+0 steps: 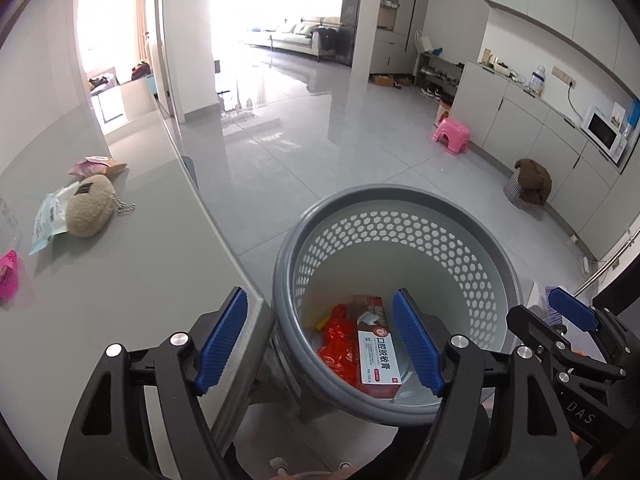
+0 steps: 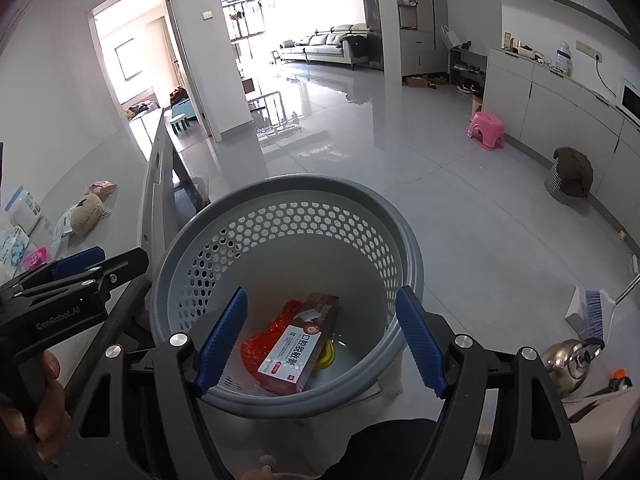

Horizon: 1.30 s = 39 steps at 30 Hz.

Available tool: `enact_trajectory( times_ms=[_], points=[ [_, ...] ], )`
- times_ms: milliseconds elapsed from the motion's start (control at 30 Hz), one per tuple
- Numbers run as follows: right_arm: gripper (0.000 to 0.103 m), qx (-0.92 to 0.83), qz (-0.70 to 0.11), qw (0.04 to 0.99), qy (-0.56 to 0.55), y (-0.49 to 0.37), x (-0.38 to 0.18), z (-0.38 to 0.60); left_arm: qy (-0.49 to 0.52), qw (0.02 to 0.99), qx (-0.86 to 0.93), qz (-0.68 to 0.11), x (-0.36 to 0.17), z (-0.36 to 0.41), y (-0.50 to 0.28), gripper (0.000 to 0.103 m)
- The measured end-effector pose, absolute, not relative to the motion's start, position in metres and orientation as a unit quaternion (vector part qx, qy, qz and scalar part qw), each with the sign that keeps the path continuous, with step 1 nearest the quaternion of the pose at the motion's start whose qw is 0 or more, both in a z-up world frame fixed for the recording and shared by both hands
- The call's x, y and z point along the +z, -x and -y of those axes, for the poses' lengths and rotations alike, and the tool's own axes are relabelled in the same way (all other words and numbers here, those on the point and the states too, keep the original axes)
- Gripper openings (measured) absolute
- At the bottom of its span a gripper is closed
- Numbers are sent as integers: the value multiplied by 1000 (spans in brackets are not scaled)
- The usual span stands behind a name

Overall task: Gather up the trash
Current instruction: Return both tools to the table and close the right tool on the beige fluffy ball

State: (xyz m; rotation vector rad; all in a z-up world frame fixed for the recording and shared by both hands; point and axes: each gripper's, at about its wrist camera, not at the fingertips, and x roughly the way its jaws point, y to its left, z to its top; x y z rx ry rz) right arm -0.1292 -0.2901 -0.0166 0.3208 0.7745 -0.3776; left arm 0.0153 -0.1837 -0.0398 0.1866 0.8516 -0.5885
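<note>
Both grippers, left [image 1: 320, 344] and right [image 2: 320, 340], hover with jaws spread and empty over the bin [image 1: 496, 248], while remaining wrappers [image 1: 50, 216] lie leftward on the counter [image 1: 132, 264], nearer the left.

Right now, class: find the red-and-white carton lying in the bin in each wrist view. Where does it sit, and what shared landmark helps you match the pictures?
Left wrist view: the carton lies low and right of centre, on the bin floor beside the red wrapper.
Right wrist view: the carton lies low, just left of centre, over that wrapper.
Shared landmark: the pink stool by the cabinets.
</note>
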Motion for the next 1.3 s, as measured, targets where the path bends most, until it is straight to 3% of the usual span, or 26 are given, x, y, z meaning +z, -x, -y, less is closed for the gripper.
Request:
enact_trajectory(
  times_ms=[367,567,1300],
  points=[
    [82,-143,-334,919,-153,116,-3,256,-51,905,-235,-351,-10,126,-15,92],
    [85,-95,-328,927,-157,91,2,224,-25,922,-191,-335,3,79,-26,96],
    [85,25,-344,933,-103,-54,9,94,12,945,34,-325,-11,-126,-101,97]
  ],
)
